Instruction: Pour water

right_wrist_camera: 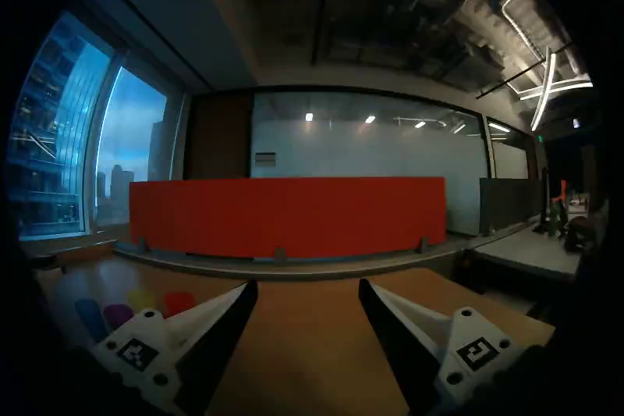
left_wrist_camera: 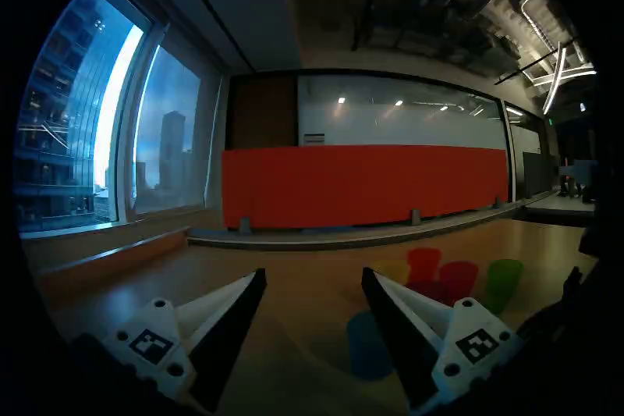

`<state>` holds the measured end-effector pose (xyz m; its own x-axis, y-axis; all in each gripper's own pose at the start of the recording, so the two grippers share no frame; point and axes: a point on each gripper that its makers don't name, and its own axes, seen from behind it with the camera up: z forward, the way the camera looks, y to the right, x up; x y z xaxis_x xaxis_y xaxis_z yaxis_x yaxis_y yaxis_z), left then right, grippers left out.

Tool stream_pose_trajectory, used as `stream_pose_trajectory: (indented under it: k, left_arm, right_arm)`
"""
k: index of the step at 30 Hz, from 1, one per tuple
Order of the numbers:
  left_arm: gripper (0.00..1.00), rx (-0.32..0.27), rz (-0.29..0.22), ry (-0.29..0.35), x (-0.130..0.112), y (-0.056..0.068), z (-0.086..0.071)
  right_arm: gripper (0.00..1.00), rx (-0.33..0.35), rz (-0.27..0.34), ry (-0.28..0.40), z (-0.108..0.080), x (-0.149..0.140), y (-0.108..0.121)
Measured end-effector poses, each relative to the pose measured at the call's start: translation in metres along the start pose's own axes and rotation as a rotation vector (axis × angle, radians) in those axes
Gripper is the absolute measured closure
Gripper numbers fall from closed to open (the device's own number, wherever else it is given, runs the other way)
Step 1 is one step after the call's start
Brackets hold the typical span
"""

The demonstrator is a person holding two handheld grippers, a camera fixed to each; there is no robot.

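In the left gripper view, my left gripper is open above the wooden table, with nothing between its fingers. Several plastic cups stand ahead and to its right: a blue cup nearest, then a yellow cup, an orange cup, a red cup and a green cup. The right finger hides part of the group. In the right gripper view, my right gripper is open and empty too. Far to its left stand a blue cup, a purple cup, a yellow cup and a red cup.
A red partition runs along the table's far edge, with a glass wall behind it. Tall windows line the left side. Another desk with small items stands to the right. The room is dim.
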<state>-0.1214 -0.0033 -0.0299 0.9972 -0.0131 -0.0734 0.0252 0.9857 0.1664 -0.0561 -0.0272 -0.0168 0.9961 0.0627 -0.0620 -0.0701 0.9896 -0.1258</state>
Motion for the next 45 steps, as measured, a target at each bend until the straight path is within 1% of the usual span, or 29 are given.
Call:
stream_pose_trajectory:
  k: [6,14,24,27,39,45]
  left_arm:
    - [0.09,-0.001,-0.018,-0.006,-0.01,0.0,0.003]
    - [0.09,-0.004,-0.022,-0.011,-0.014,0.0,0.004]
    - [0.09,-0.013,-0.023,-0.047,-0.023,0.0,0.005]
    - [0.09,-0.011,-0.023,-0.05,-0.023,-0.001,0.004]
    - [0.09,-0.019,-0.022,-0.055,-0.023,0.002,0.006]
    - [0.09,-0.019,-0.022,-0.055,-0.023,0.002,0.007]
  right_arm:
    - [0.0,-0.01,0.001,-0.002,0.001,-0.001,0.003]
    - [0.0,-0.014,0.002,-0.007,0.002,-0.001,0.003]
    - [0.0,-0.017,-0.001,-0.008,0.002,0.0,0.004]
    - [0.0,-0.017,-0.002,-0.009,0.002,0.001,0.004]
    - [0.0,-0.017,-0.005,-0.006,0.0,0.002,0.004]
    - [0.0,-0.015,-0.011,0.007,-0.002,0.004,0.008]
